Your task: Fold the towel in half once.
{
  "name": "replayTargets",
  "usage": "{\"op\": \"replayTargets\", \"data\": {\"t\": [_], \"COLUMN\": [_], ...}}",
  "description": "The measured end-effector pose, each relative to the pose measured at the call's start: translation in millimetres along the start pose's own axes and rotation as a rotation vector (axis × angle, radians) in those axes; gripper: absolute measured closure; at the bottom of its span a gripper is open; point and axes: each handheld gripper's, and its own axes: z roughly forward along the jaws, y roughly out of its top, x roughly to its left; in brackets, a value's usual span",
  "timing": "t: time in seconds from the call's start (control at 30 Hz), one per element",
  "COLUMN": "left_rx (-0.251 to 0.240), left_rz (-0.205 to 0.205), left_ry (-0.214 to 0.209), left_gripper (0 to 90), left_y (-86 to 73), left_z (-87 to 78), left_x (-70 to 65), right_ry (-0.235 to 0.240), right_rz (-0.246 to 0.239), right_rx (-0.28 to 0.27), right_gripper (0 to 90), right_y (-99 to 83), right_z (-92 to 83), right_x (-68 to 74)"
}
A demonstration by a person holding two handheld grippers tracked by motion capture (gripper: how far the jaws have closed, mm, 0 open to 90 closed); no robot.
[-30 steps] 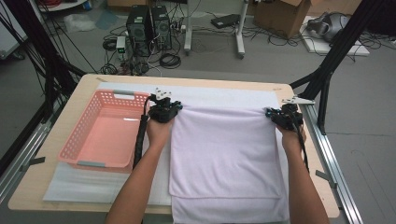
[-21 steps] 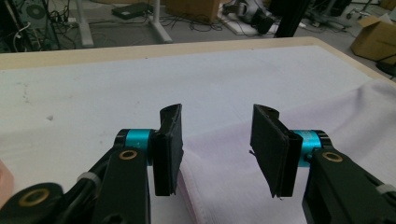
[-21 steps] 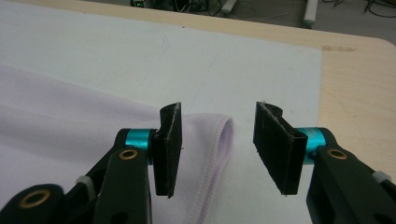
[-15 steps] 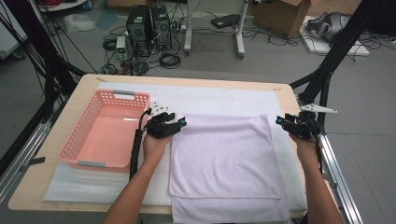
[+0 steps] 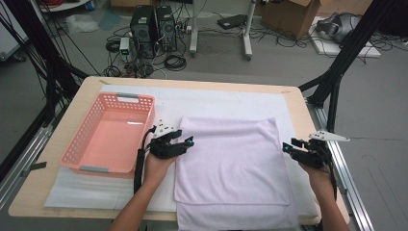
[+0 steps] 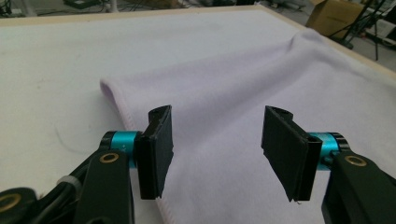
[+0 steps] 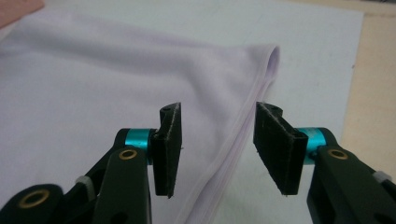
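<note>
Tabletop [image 5: 62,192]: wooden, under a white foam mat [image 5: 226,98].
Towel: folded lilac fleece towel [image 5: 231,163] flat on mat.
Left gripper [image 5: 185,143]: fingers just spreading, over towel's edge, empty.
Right gripper [image 5: 287,147]: likewise.

Pale lilac towel [image 5: 231,163] lies folded flat on the table (near edge overhanging the front)
</note>
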Motion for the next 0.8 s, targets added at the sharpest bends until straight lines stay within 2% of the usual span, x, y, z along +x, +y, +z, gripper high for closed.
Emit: {"op": "replayTargets", "data": {"t": [0.07, 0.17, 0.23, 0.3, 0.4, 0.43, 0.5, 0.53, 0.63, 0.7, 0.73, 0.77, 0.8], "left_rx": [0.044, 0.058, 0.111, 0.138, 0.167, 0.187, 0.192, 0.192, 0.197, 0.204, 0.203, 0.200, 0.198], "left_rz": [0.005, 0.021, -0.002, -0.023, -0.039, -0.048, -0.041, -0.043, -0.028, 0.002, 0.008, -0.011, -0.032], "left_ry": [0.012, 0.052, 0.070, 0.108, 0.121, 0.123, 0.130, 0.129, 0.147, 0.181, 0.170, 0.137, 0.105], "left_gripper": [41.2, 41.4, 40.2, 34.8, 33.8, 33.7, 33.3, 32.5, 30.8, 37.1, 44.6, 55.2, 72.8], "left_y": [-0.8, -4.9, -7.8, -10.0, -13.0, -14.7, -15.3, -15.4, -15.8, -15.9, -15.7, -15.5, -15.9], "left_z": [0.0, 0.0, 3.6, 7.3, 13.4, 16.5, 17.7, 18.3, 19.5, 19.3, 18.1, 16.7, 16.7], "left_x": [-1.1, -2.0, 0.9, 3.1, 6.2, 7.1, 6.4, 5.6, 2.4, -0.2, 0.4, 1.6, 1.6], "right_ry": [0.010, 0.010, 0.008, 0.015, 0.043, 0.034, 0.004, -0.002, 0.000, 0.022, 0.030, 0.050, 0.082], "right_rz": [-0.003, -0.016, -0.020, -0.015, -0.011, -0.029, -0.052, -0.056, -0.079, -0.085, -0.080, -0.073, -0.061], "right_rx": [0.010, 0.059, 0.081, 0.100, 0.123, 0.134, 0.162, 0.158, 0.167, 0.169, 0.171, 0.176, 0.174], "right_gripper": [47.8, 44.8, 42.2, 41.2, 41.8, 42.0, 42.3, 42.7, 51.7, 60.7, 68.4, 77.9, 80.8], "right_y": [-9.7, -21.9, -24.6, -25.9, -25.7, -25.5, -26.1, -25.8, -24.2, -23.3, -22.8, -22.1, -21.7], "right_z": [2.1, 7.8, 12.0, 16.8, 24.7, 27.3, 32.8, 33.6, 34.9, 35.6, 36.1, 36.2, 37.4], "right_x": [2.6, 7.5, 8.7, 10.8, 16.8, 18.9, 21.9, 23.3, 25.0, 25.2, 24.8, 24.2, 22.7]}}
